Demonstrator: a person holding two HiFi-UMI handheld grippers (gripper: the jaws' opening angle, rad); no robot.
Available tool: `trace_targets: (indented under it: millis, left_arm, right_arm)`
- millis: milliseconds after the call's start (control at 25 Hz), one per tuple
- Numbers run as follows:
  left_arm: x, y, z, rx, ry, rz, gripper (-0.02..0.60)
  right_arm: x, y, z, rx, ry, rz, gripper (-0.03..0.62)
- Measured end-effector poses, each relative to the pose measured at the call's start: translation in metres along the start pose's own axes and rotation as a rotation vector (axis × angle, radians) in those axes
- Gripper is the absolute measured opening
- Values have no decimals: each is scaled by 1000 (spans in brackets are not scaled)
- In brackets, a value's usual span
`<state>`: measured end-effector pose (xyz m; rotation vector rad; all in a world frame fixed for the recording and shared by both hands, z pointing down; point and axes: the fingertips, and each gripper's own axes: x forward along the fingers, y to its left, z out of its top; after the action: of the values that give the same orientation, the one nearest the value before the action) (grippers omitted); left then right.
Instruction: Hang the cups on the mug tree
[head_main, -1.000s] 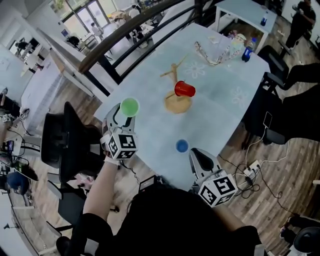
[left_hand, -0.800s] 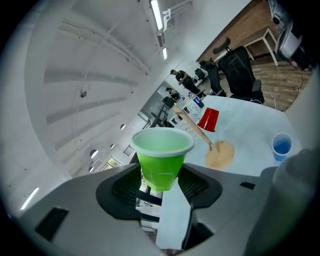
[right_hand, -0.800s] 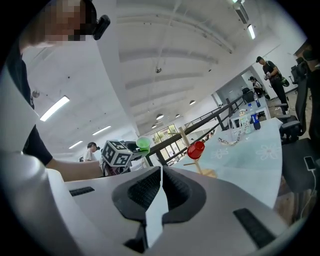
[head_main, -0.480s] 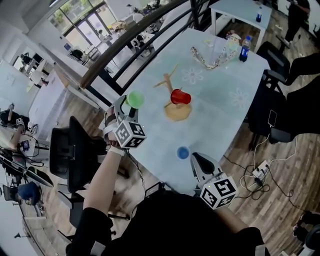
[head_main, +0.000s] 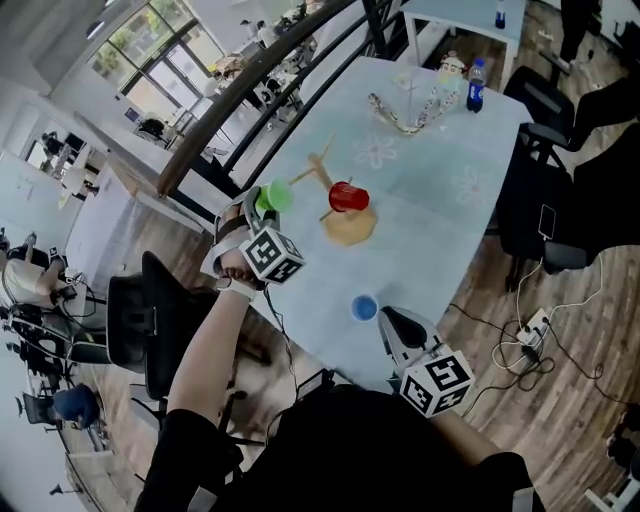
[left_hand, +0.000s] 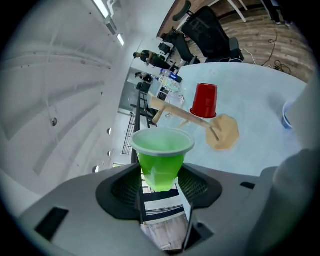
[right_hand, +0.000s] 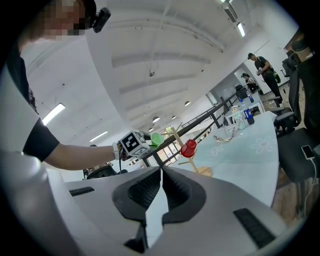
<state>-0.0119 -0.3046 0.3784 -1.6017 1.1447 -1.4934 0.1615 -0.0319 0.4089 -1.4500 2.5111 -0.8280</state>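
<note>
Since a second ago the left gripper has carried the green cup in from over the table's edge toward the mug tree, and its marker cube has rolled over. It's now just beside the tree's outer pegs, not on one.

Hidden bits: the cup's base is buried between the left gripper's pads. The blue cup is cut off by the gripper body at the right of the left gripper view. We can't make out the peg under the red cup. The person's body covers the table's near edge.

The green cup is clamped low on its wall. Its long axis runs up the frame, mouth on top, about crosswise to the tree's trunk, so it sits tipped on its side.

The right gripper has its jaws pressed together on nothing, and it hangs near the blue cup.
</note>
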Motion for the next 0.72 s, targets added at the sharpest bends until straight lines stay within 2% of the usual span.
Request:
trace_targets:
  millis: [200, 520, 640, 720]
  left_arm:
    - [0, -2, 16, 70, 10, 11, 236]
    - [-5, -10, 50, 300, -9, 72, 238]
    - [-11, -13, 70, 322, -59, 84, 238]
    - [-11, -18, 72, 333, -57, 74, 238]
  right_arm:
    - [-3, -6, -3, 9, -1, -6, 37]
    - [-10, -18, -3, 27, -17, -12, 37]
    - [-14, -22, -6, 38, -19, -19, 37]
    - [-15, -24, -6, 41, -21, -21, 37]
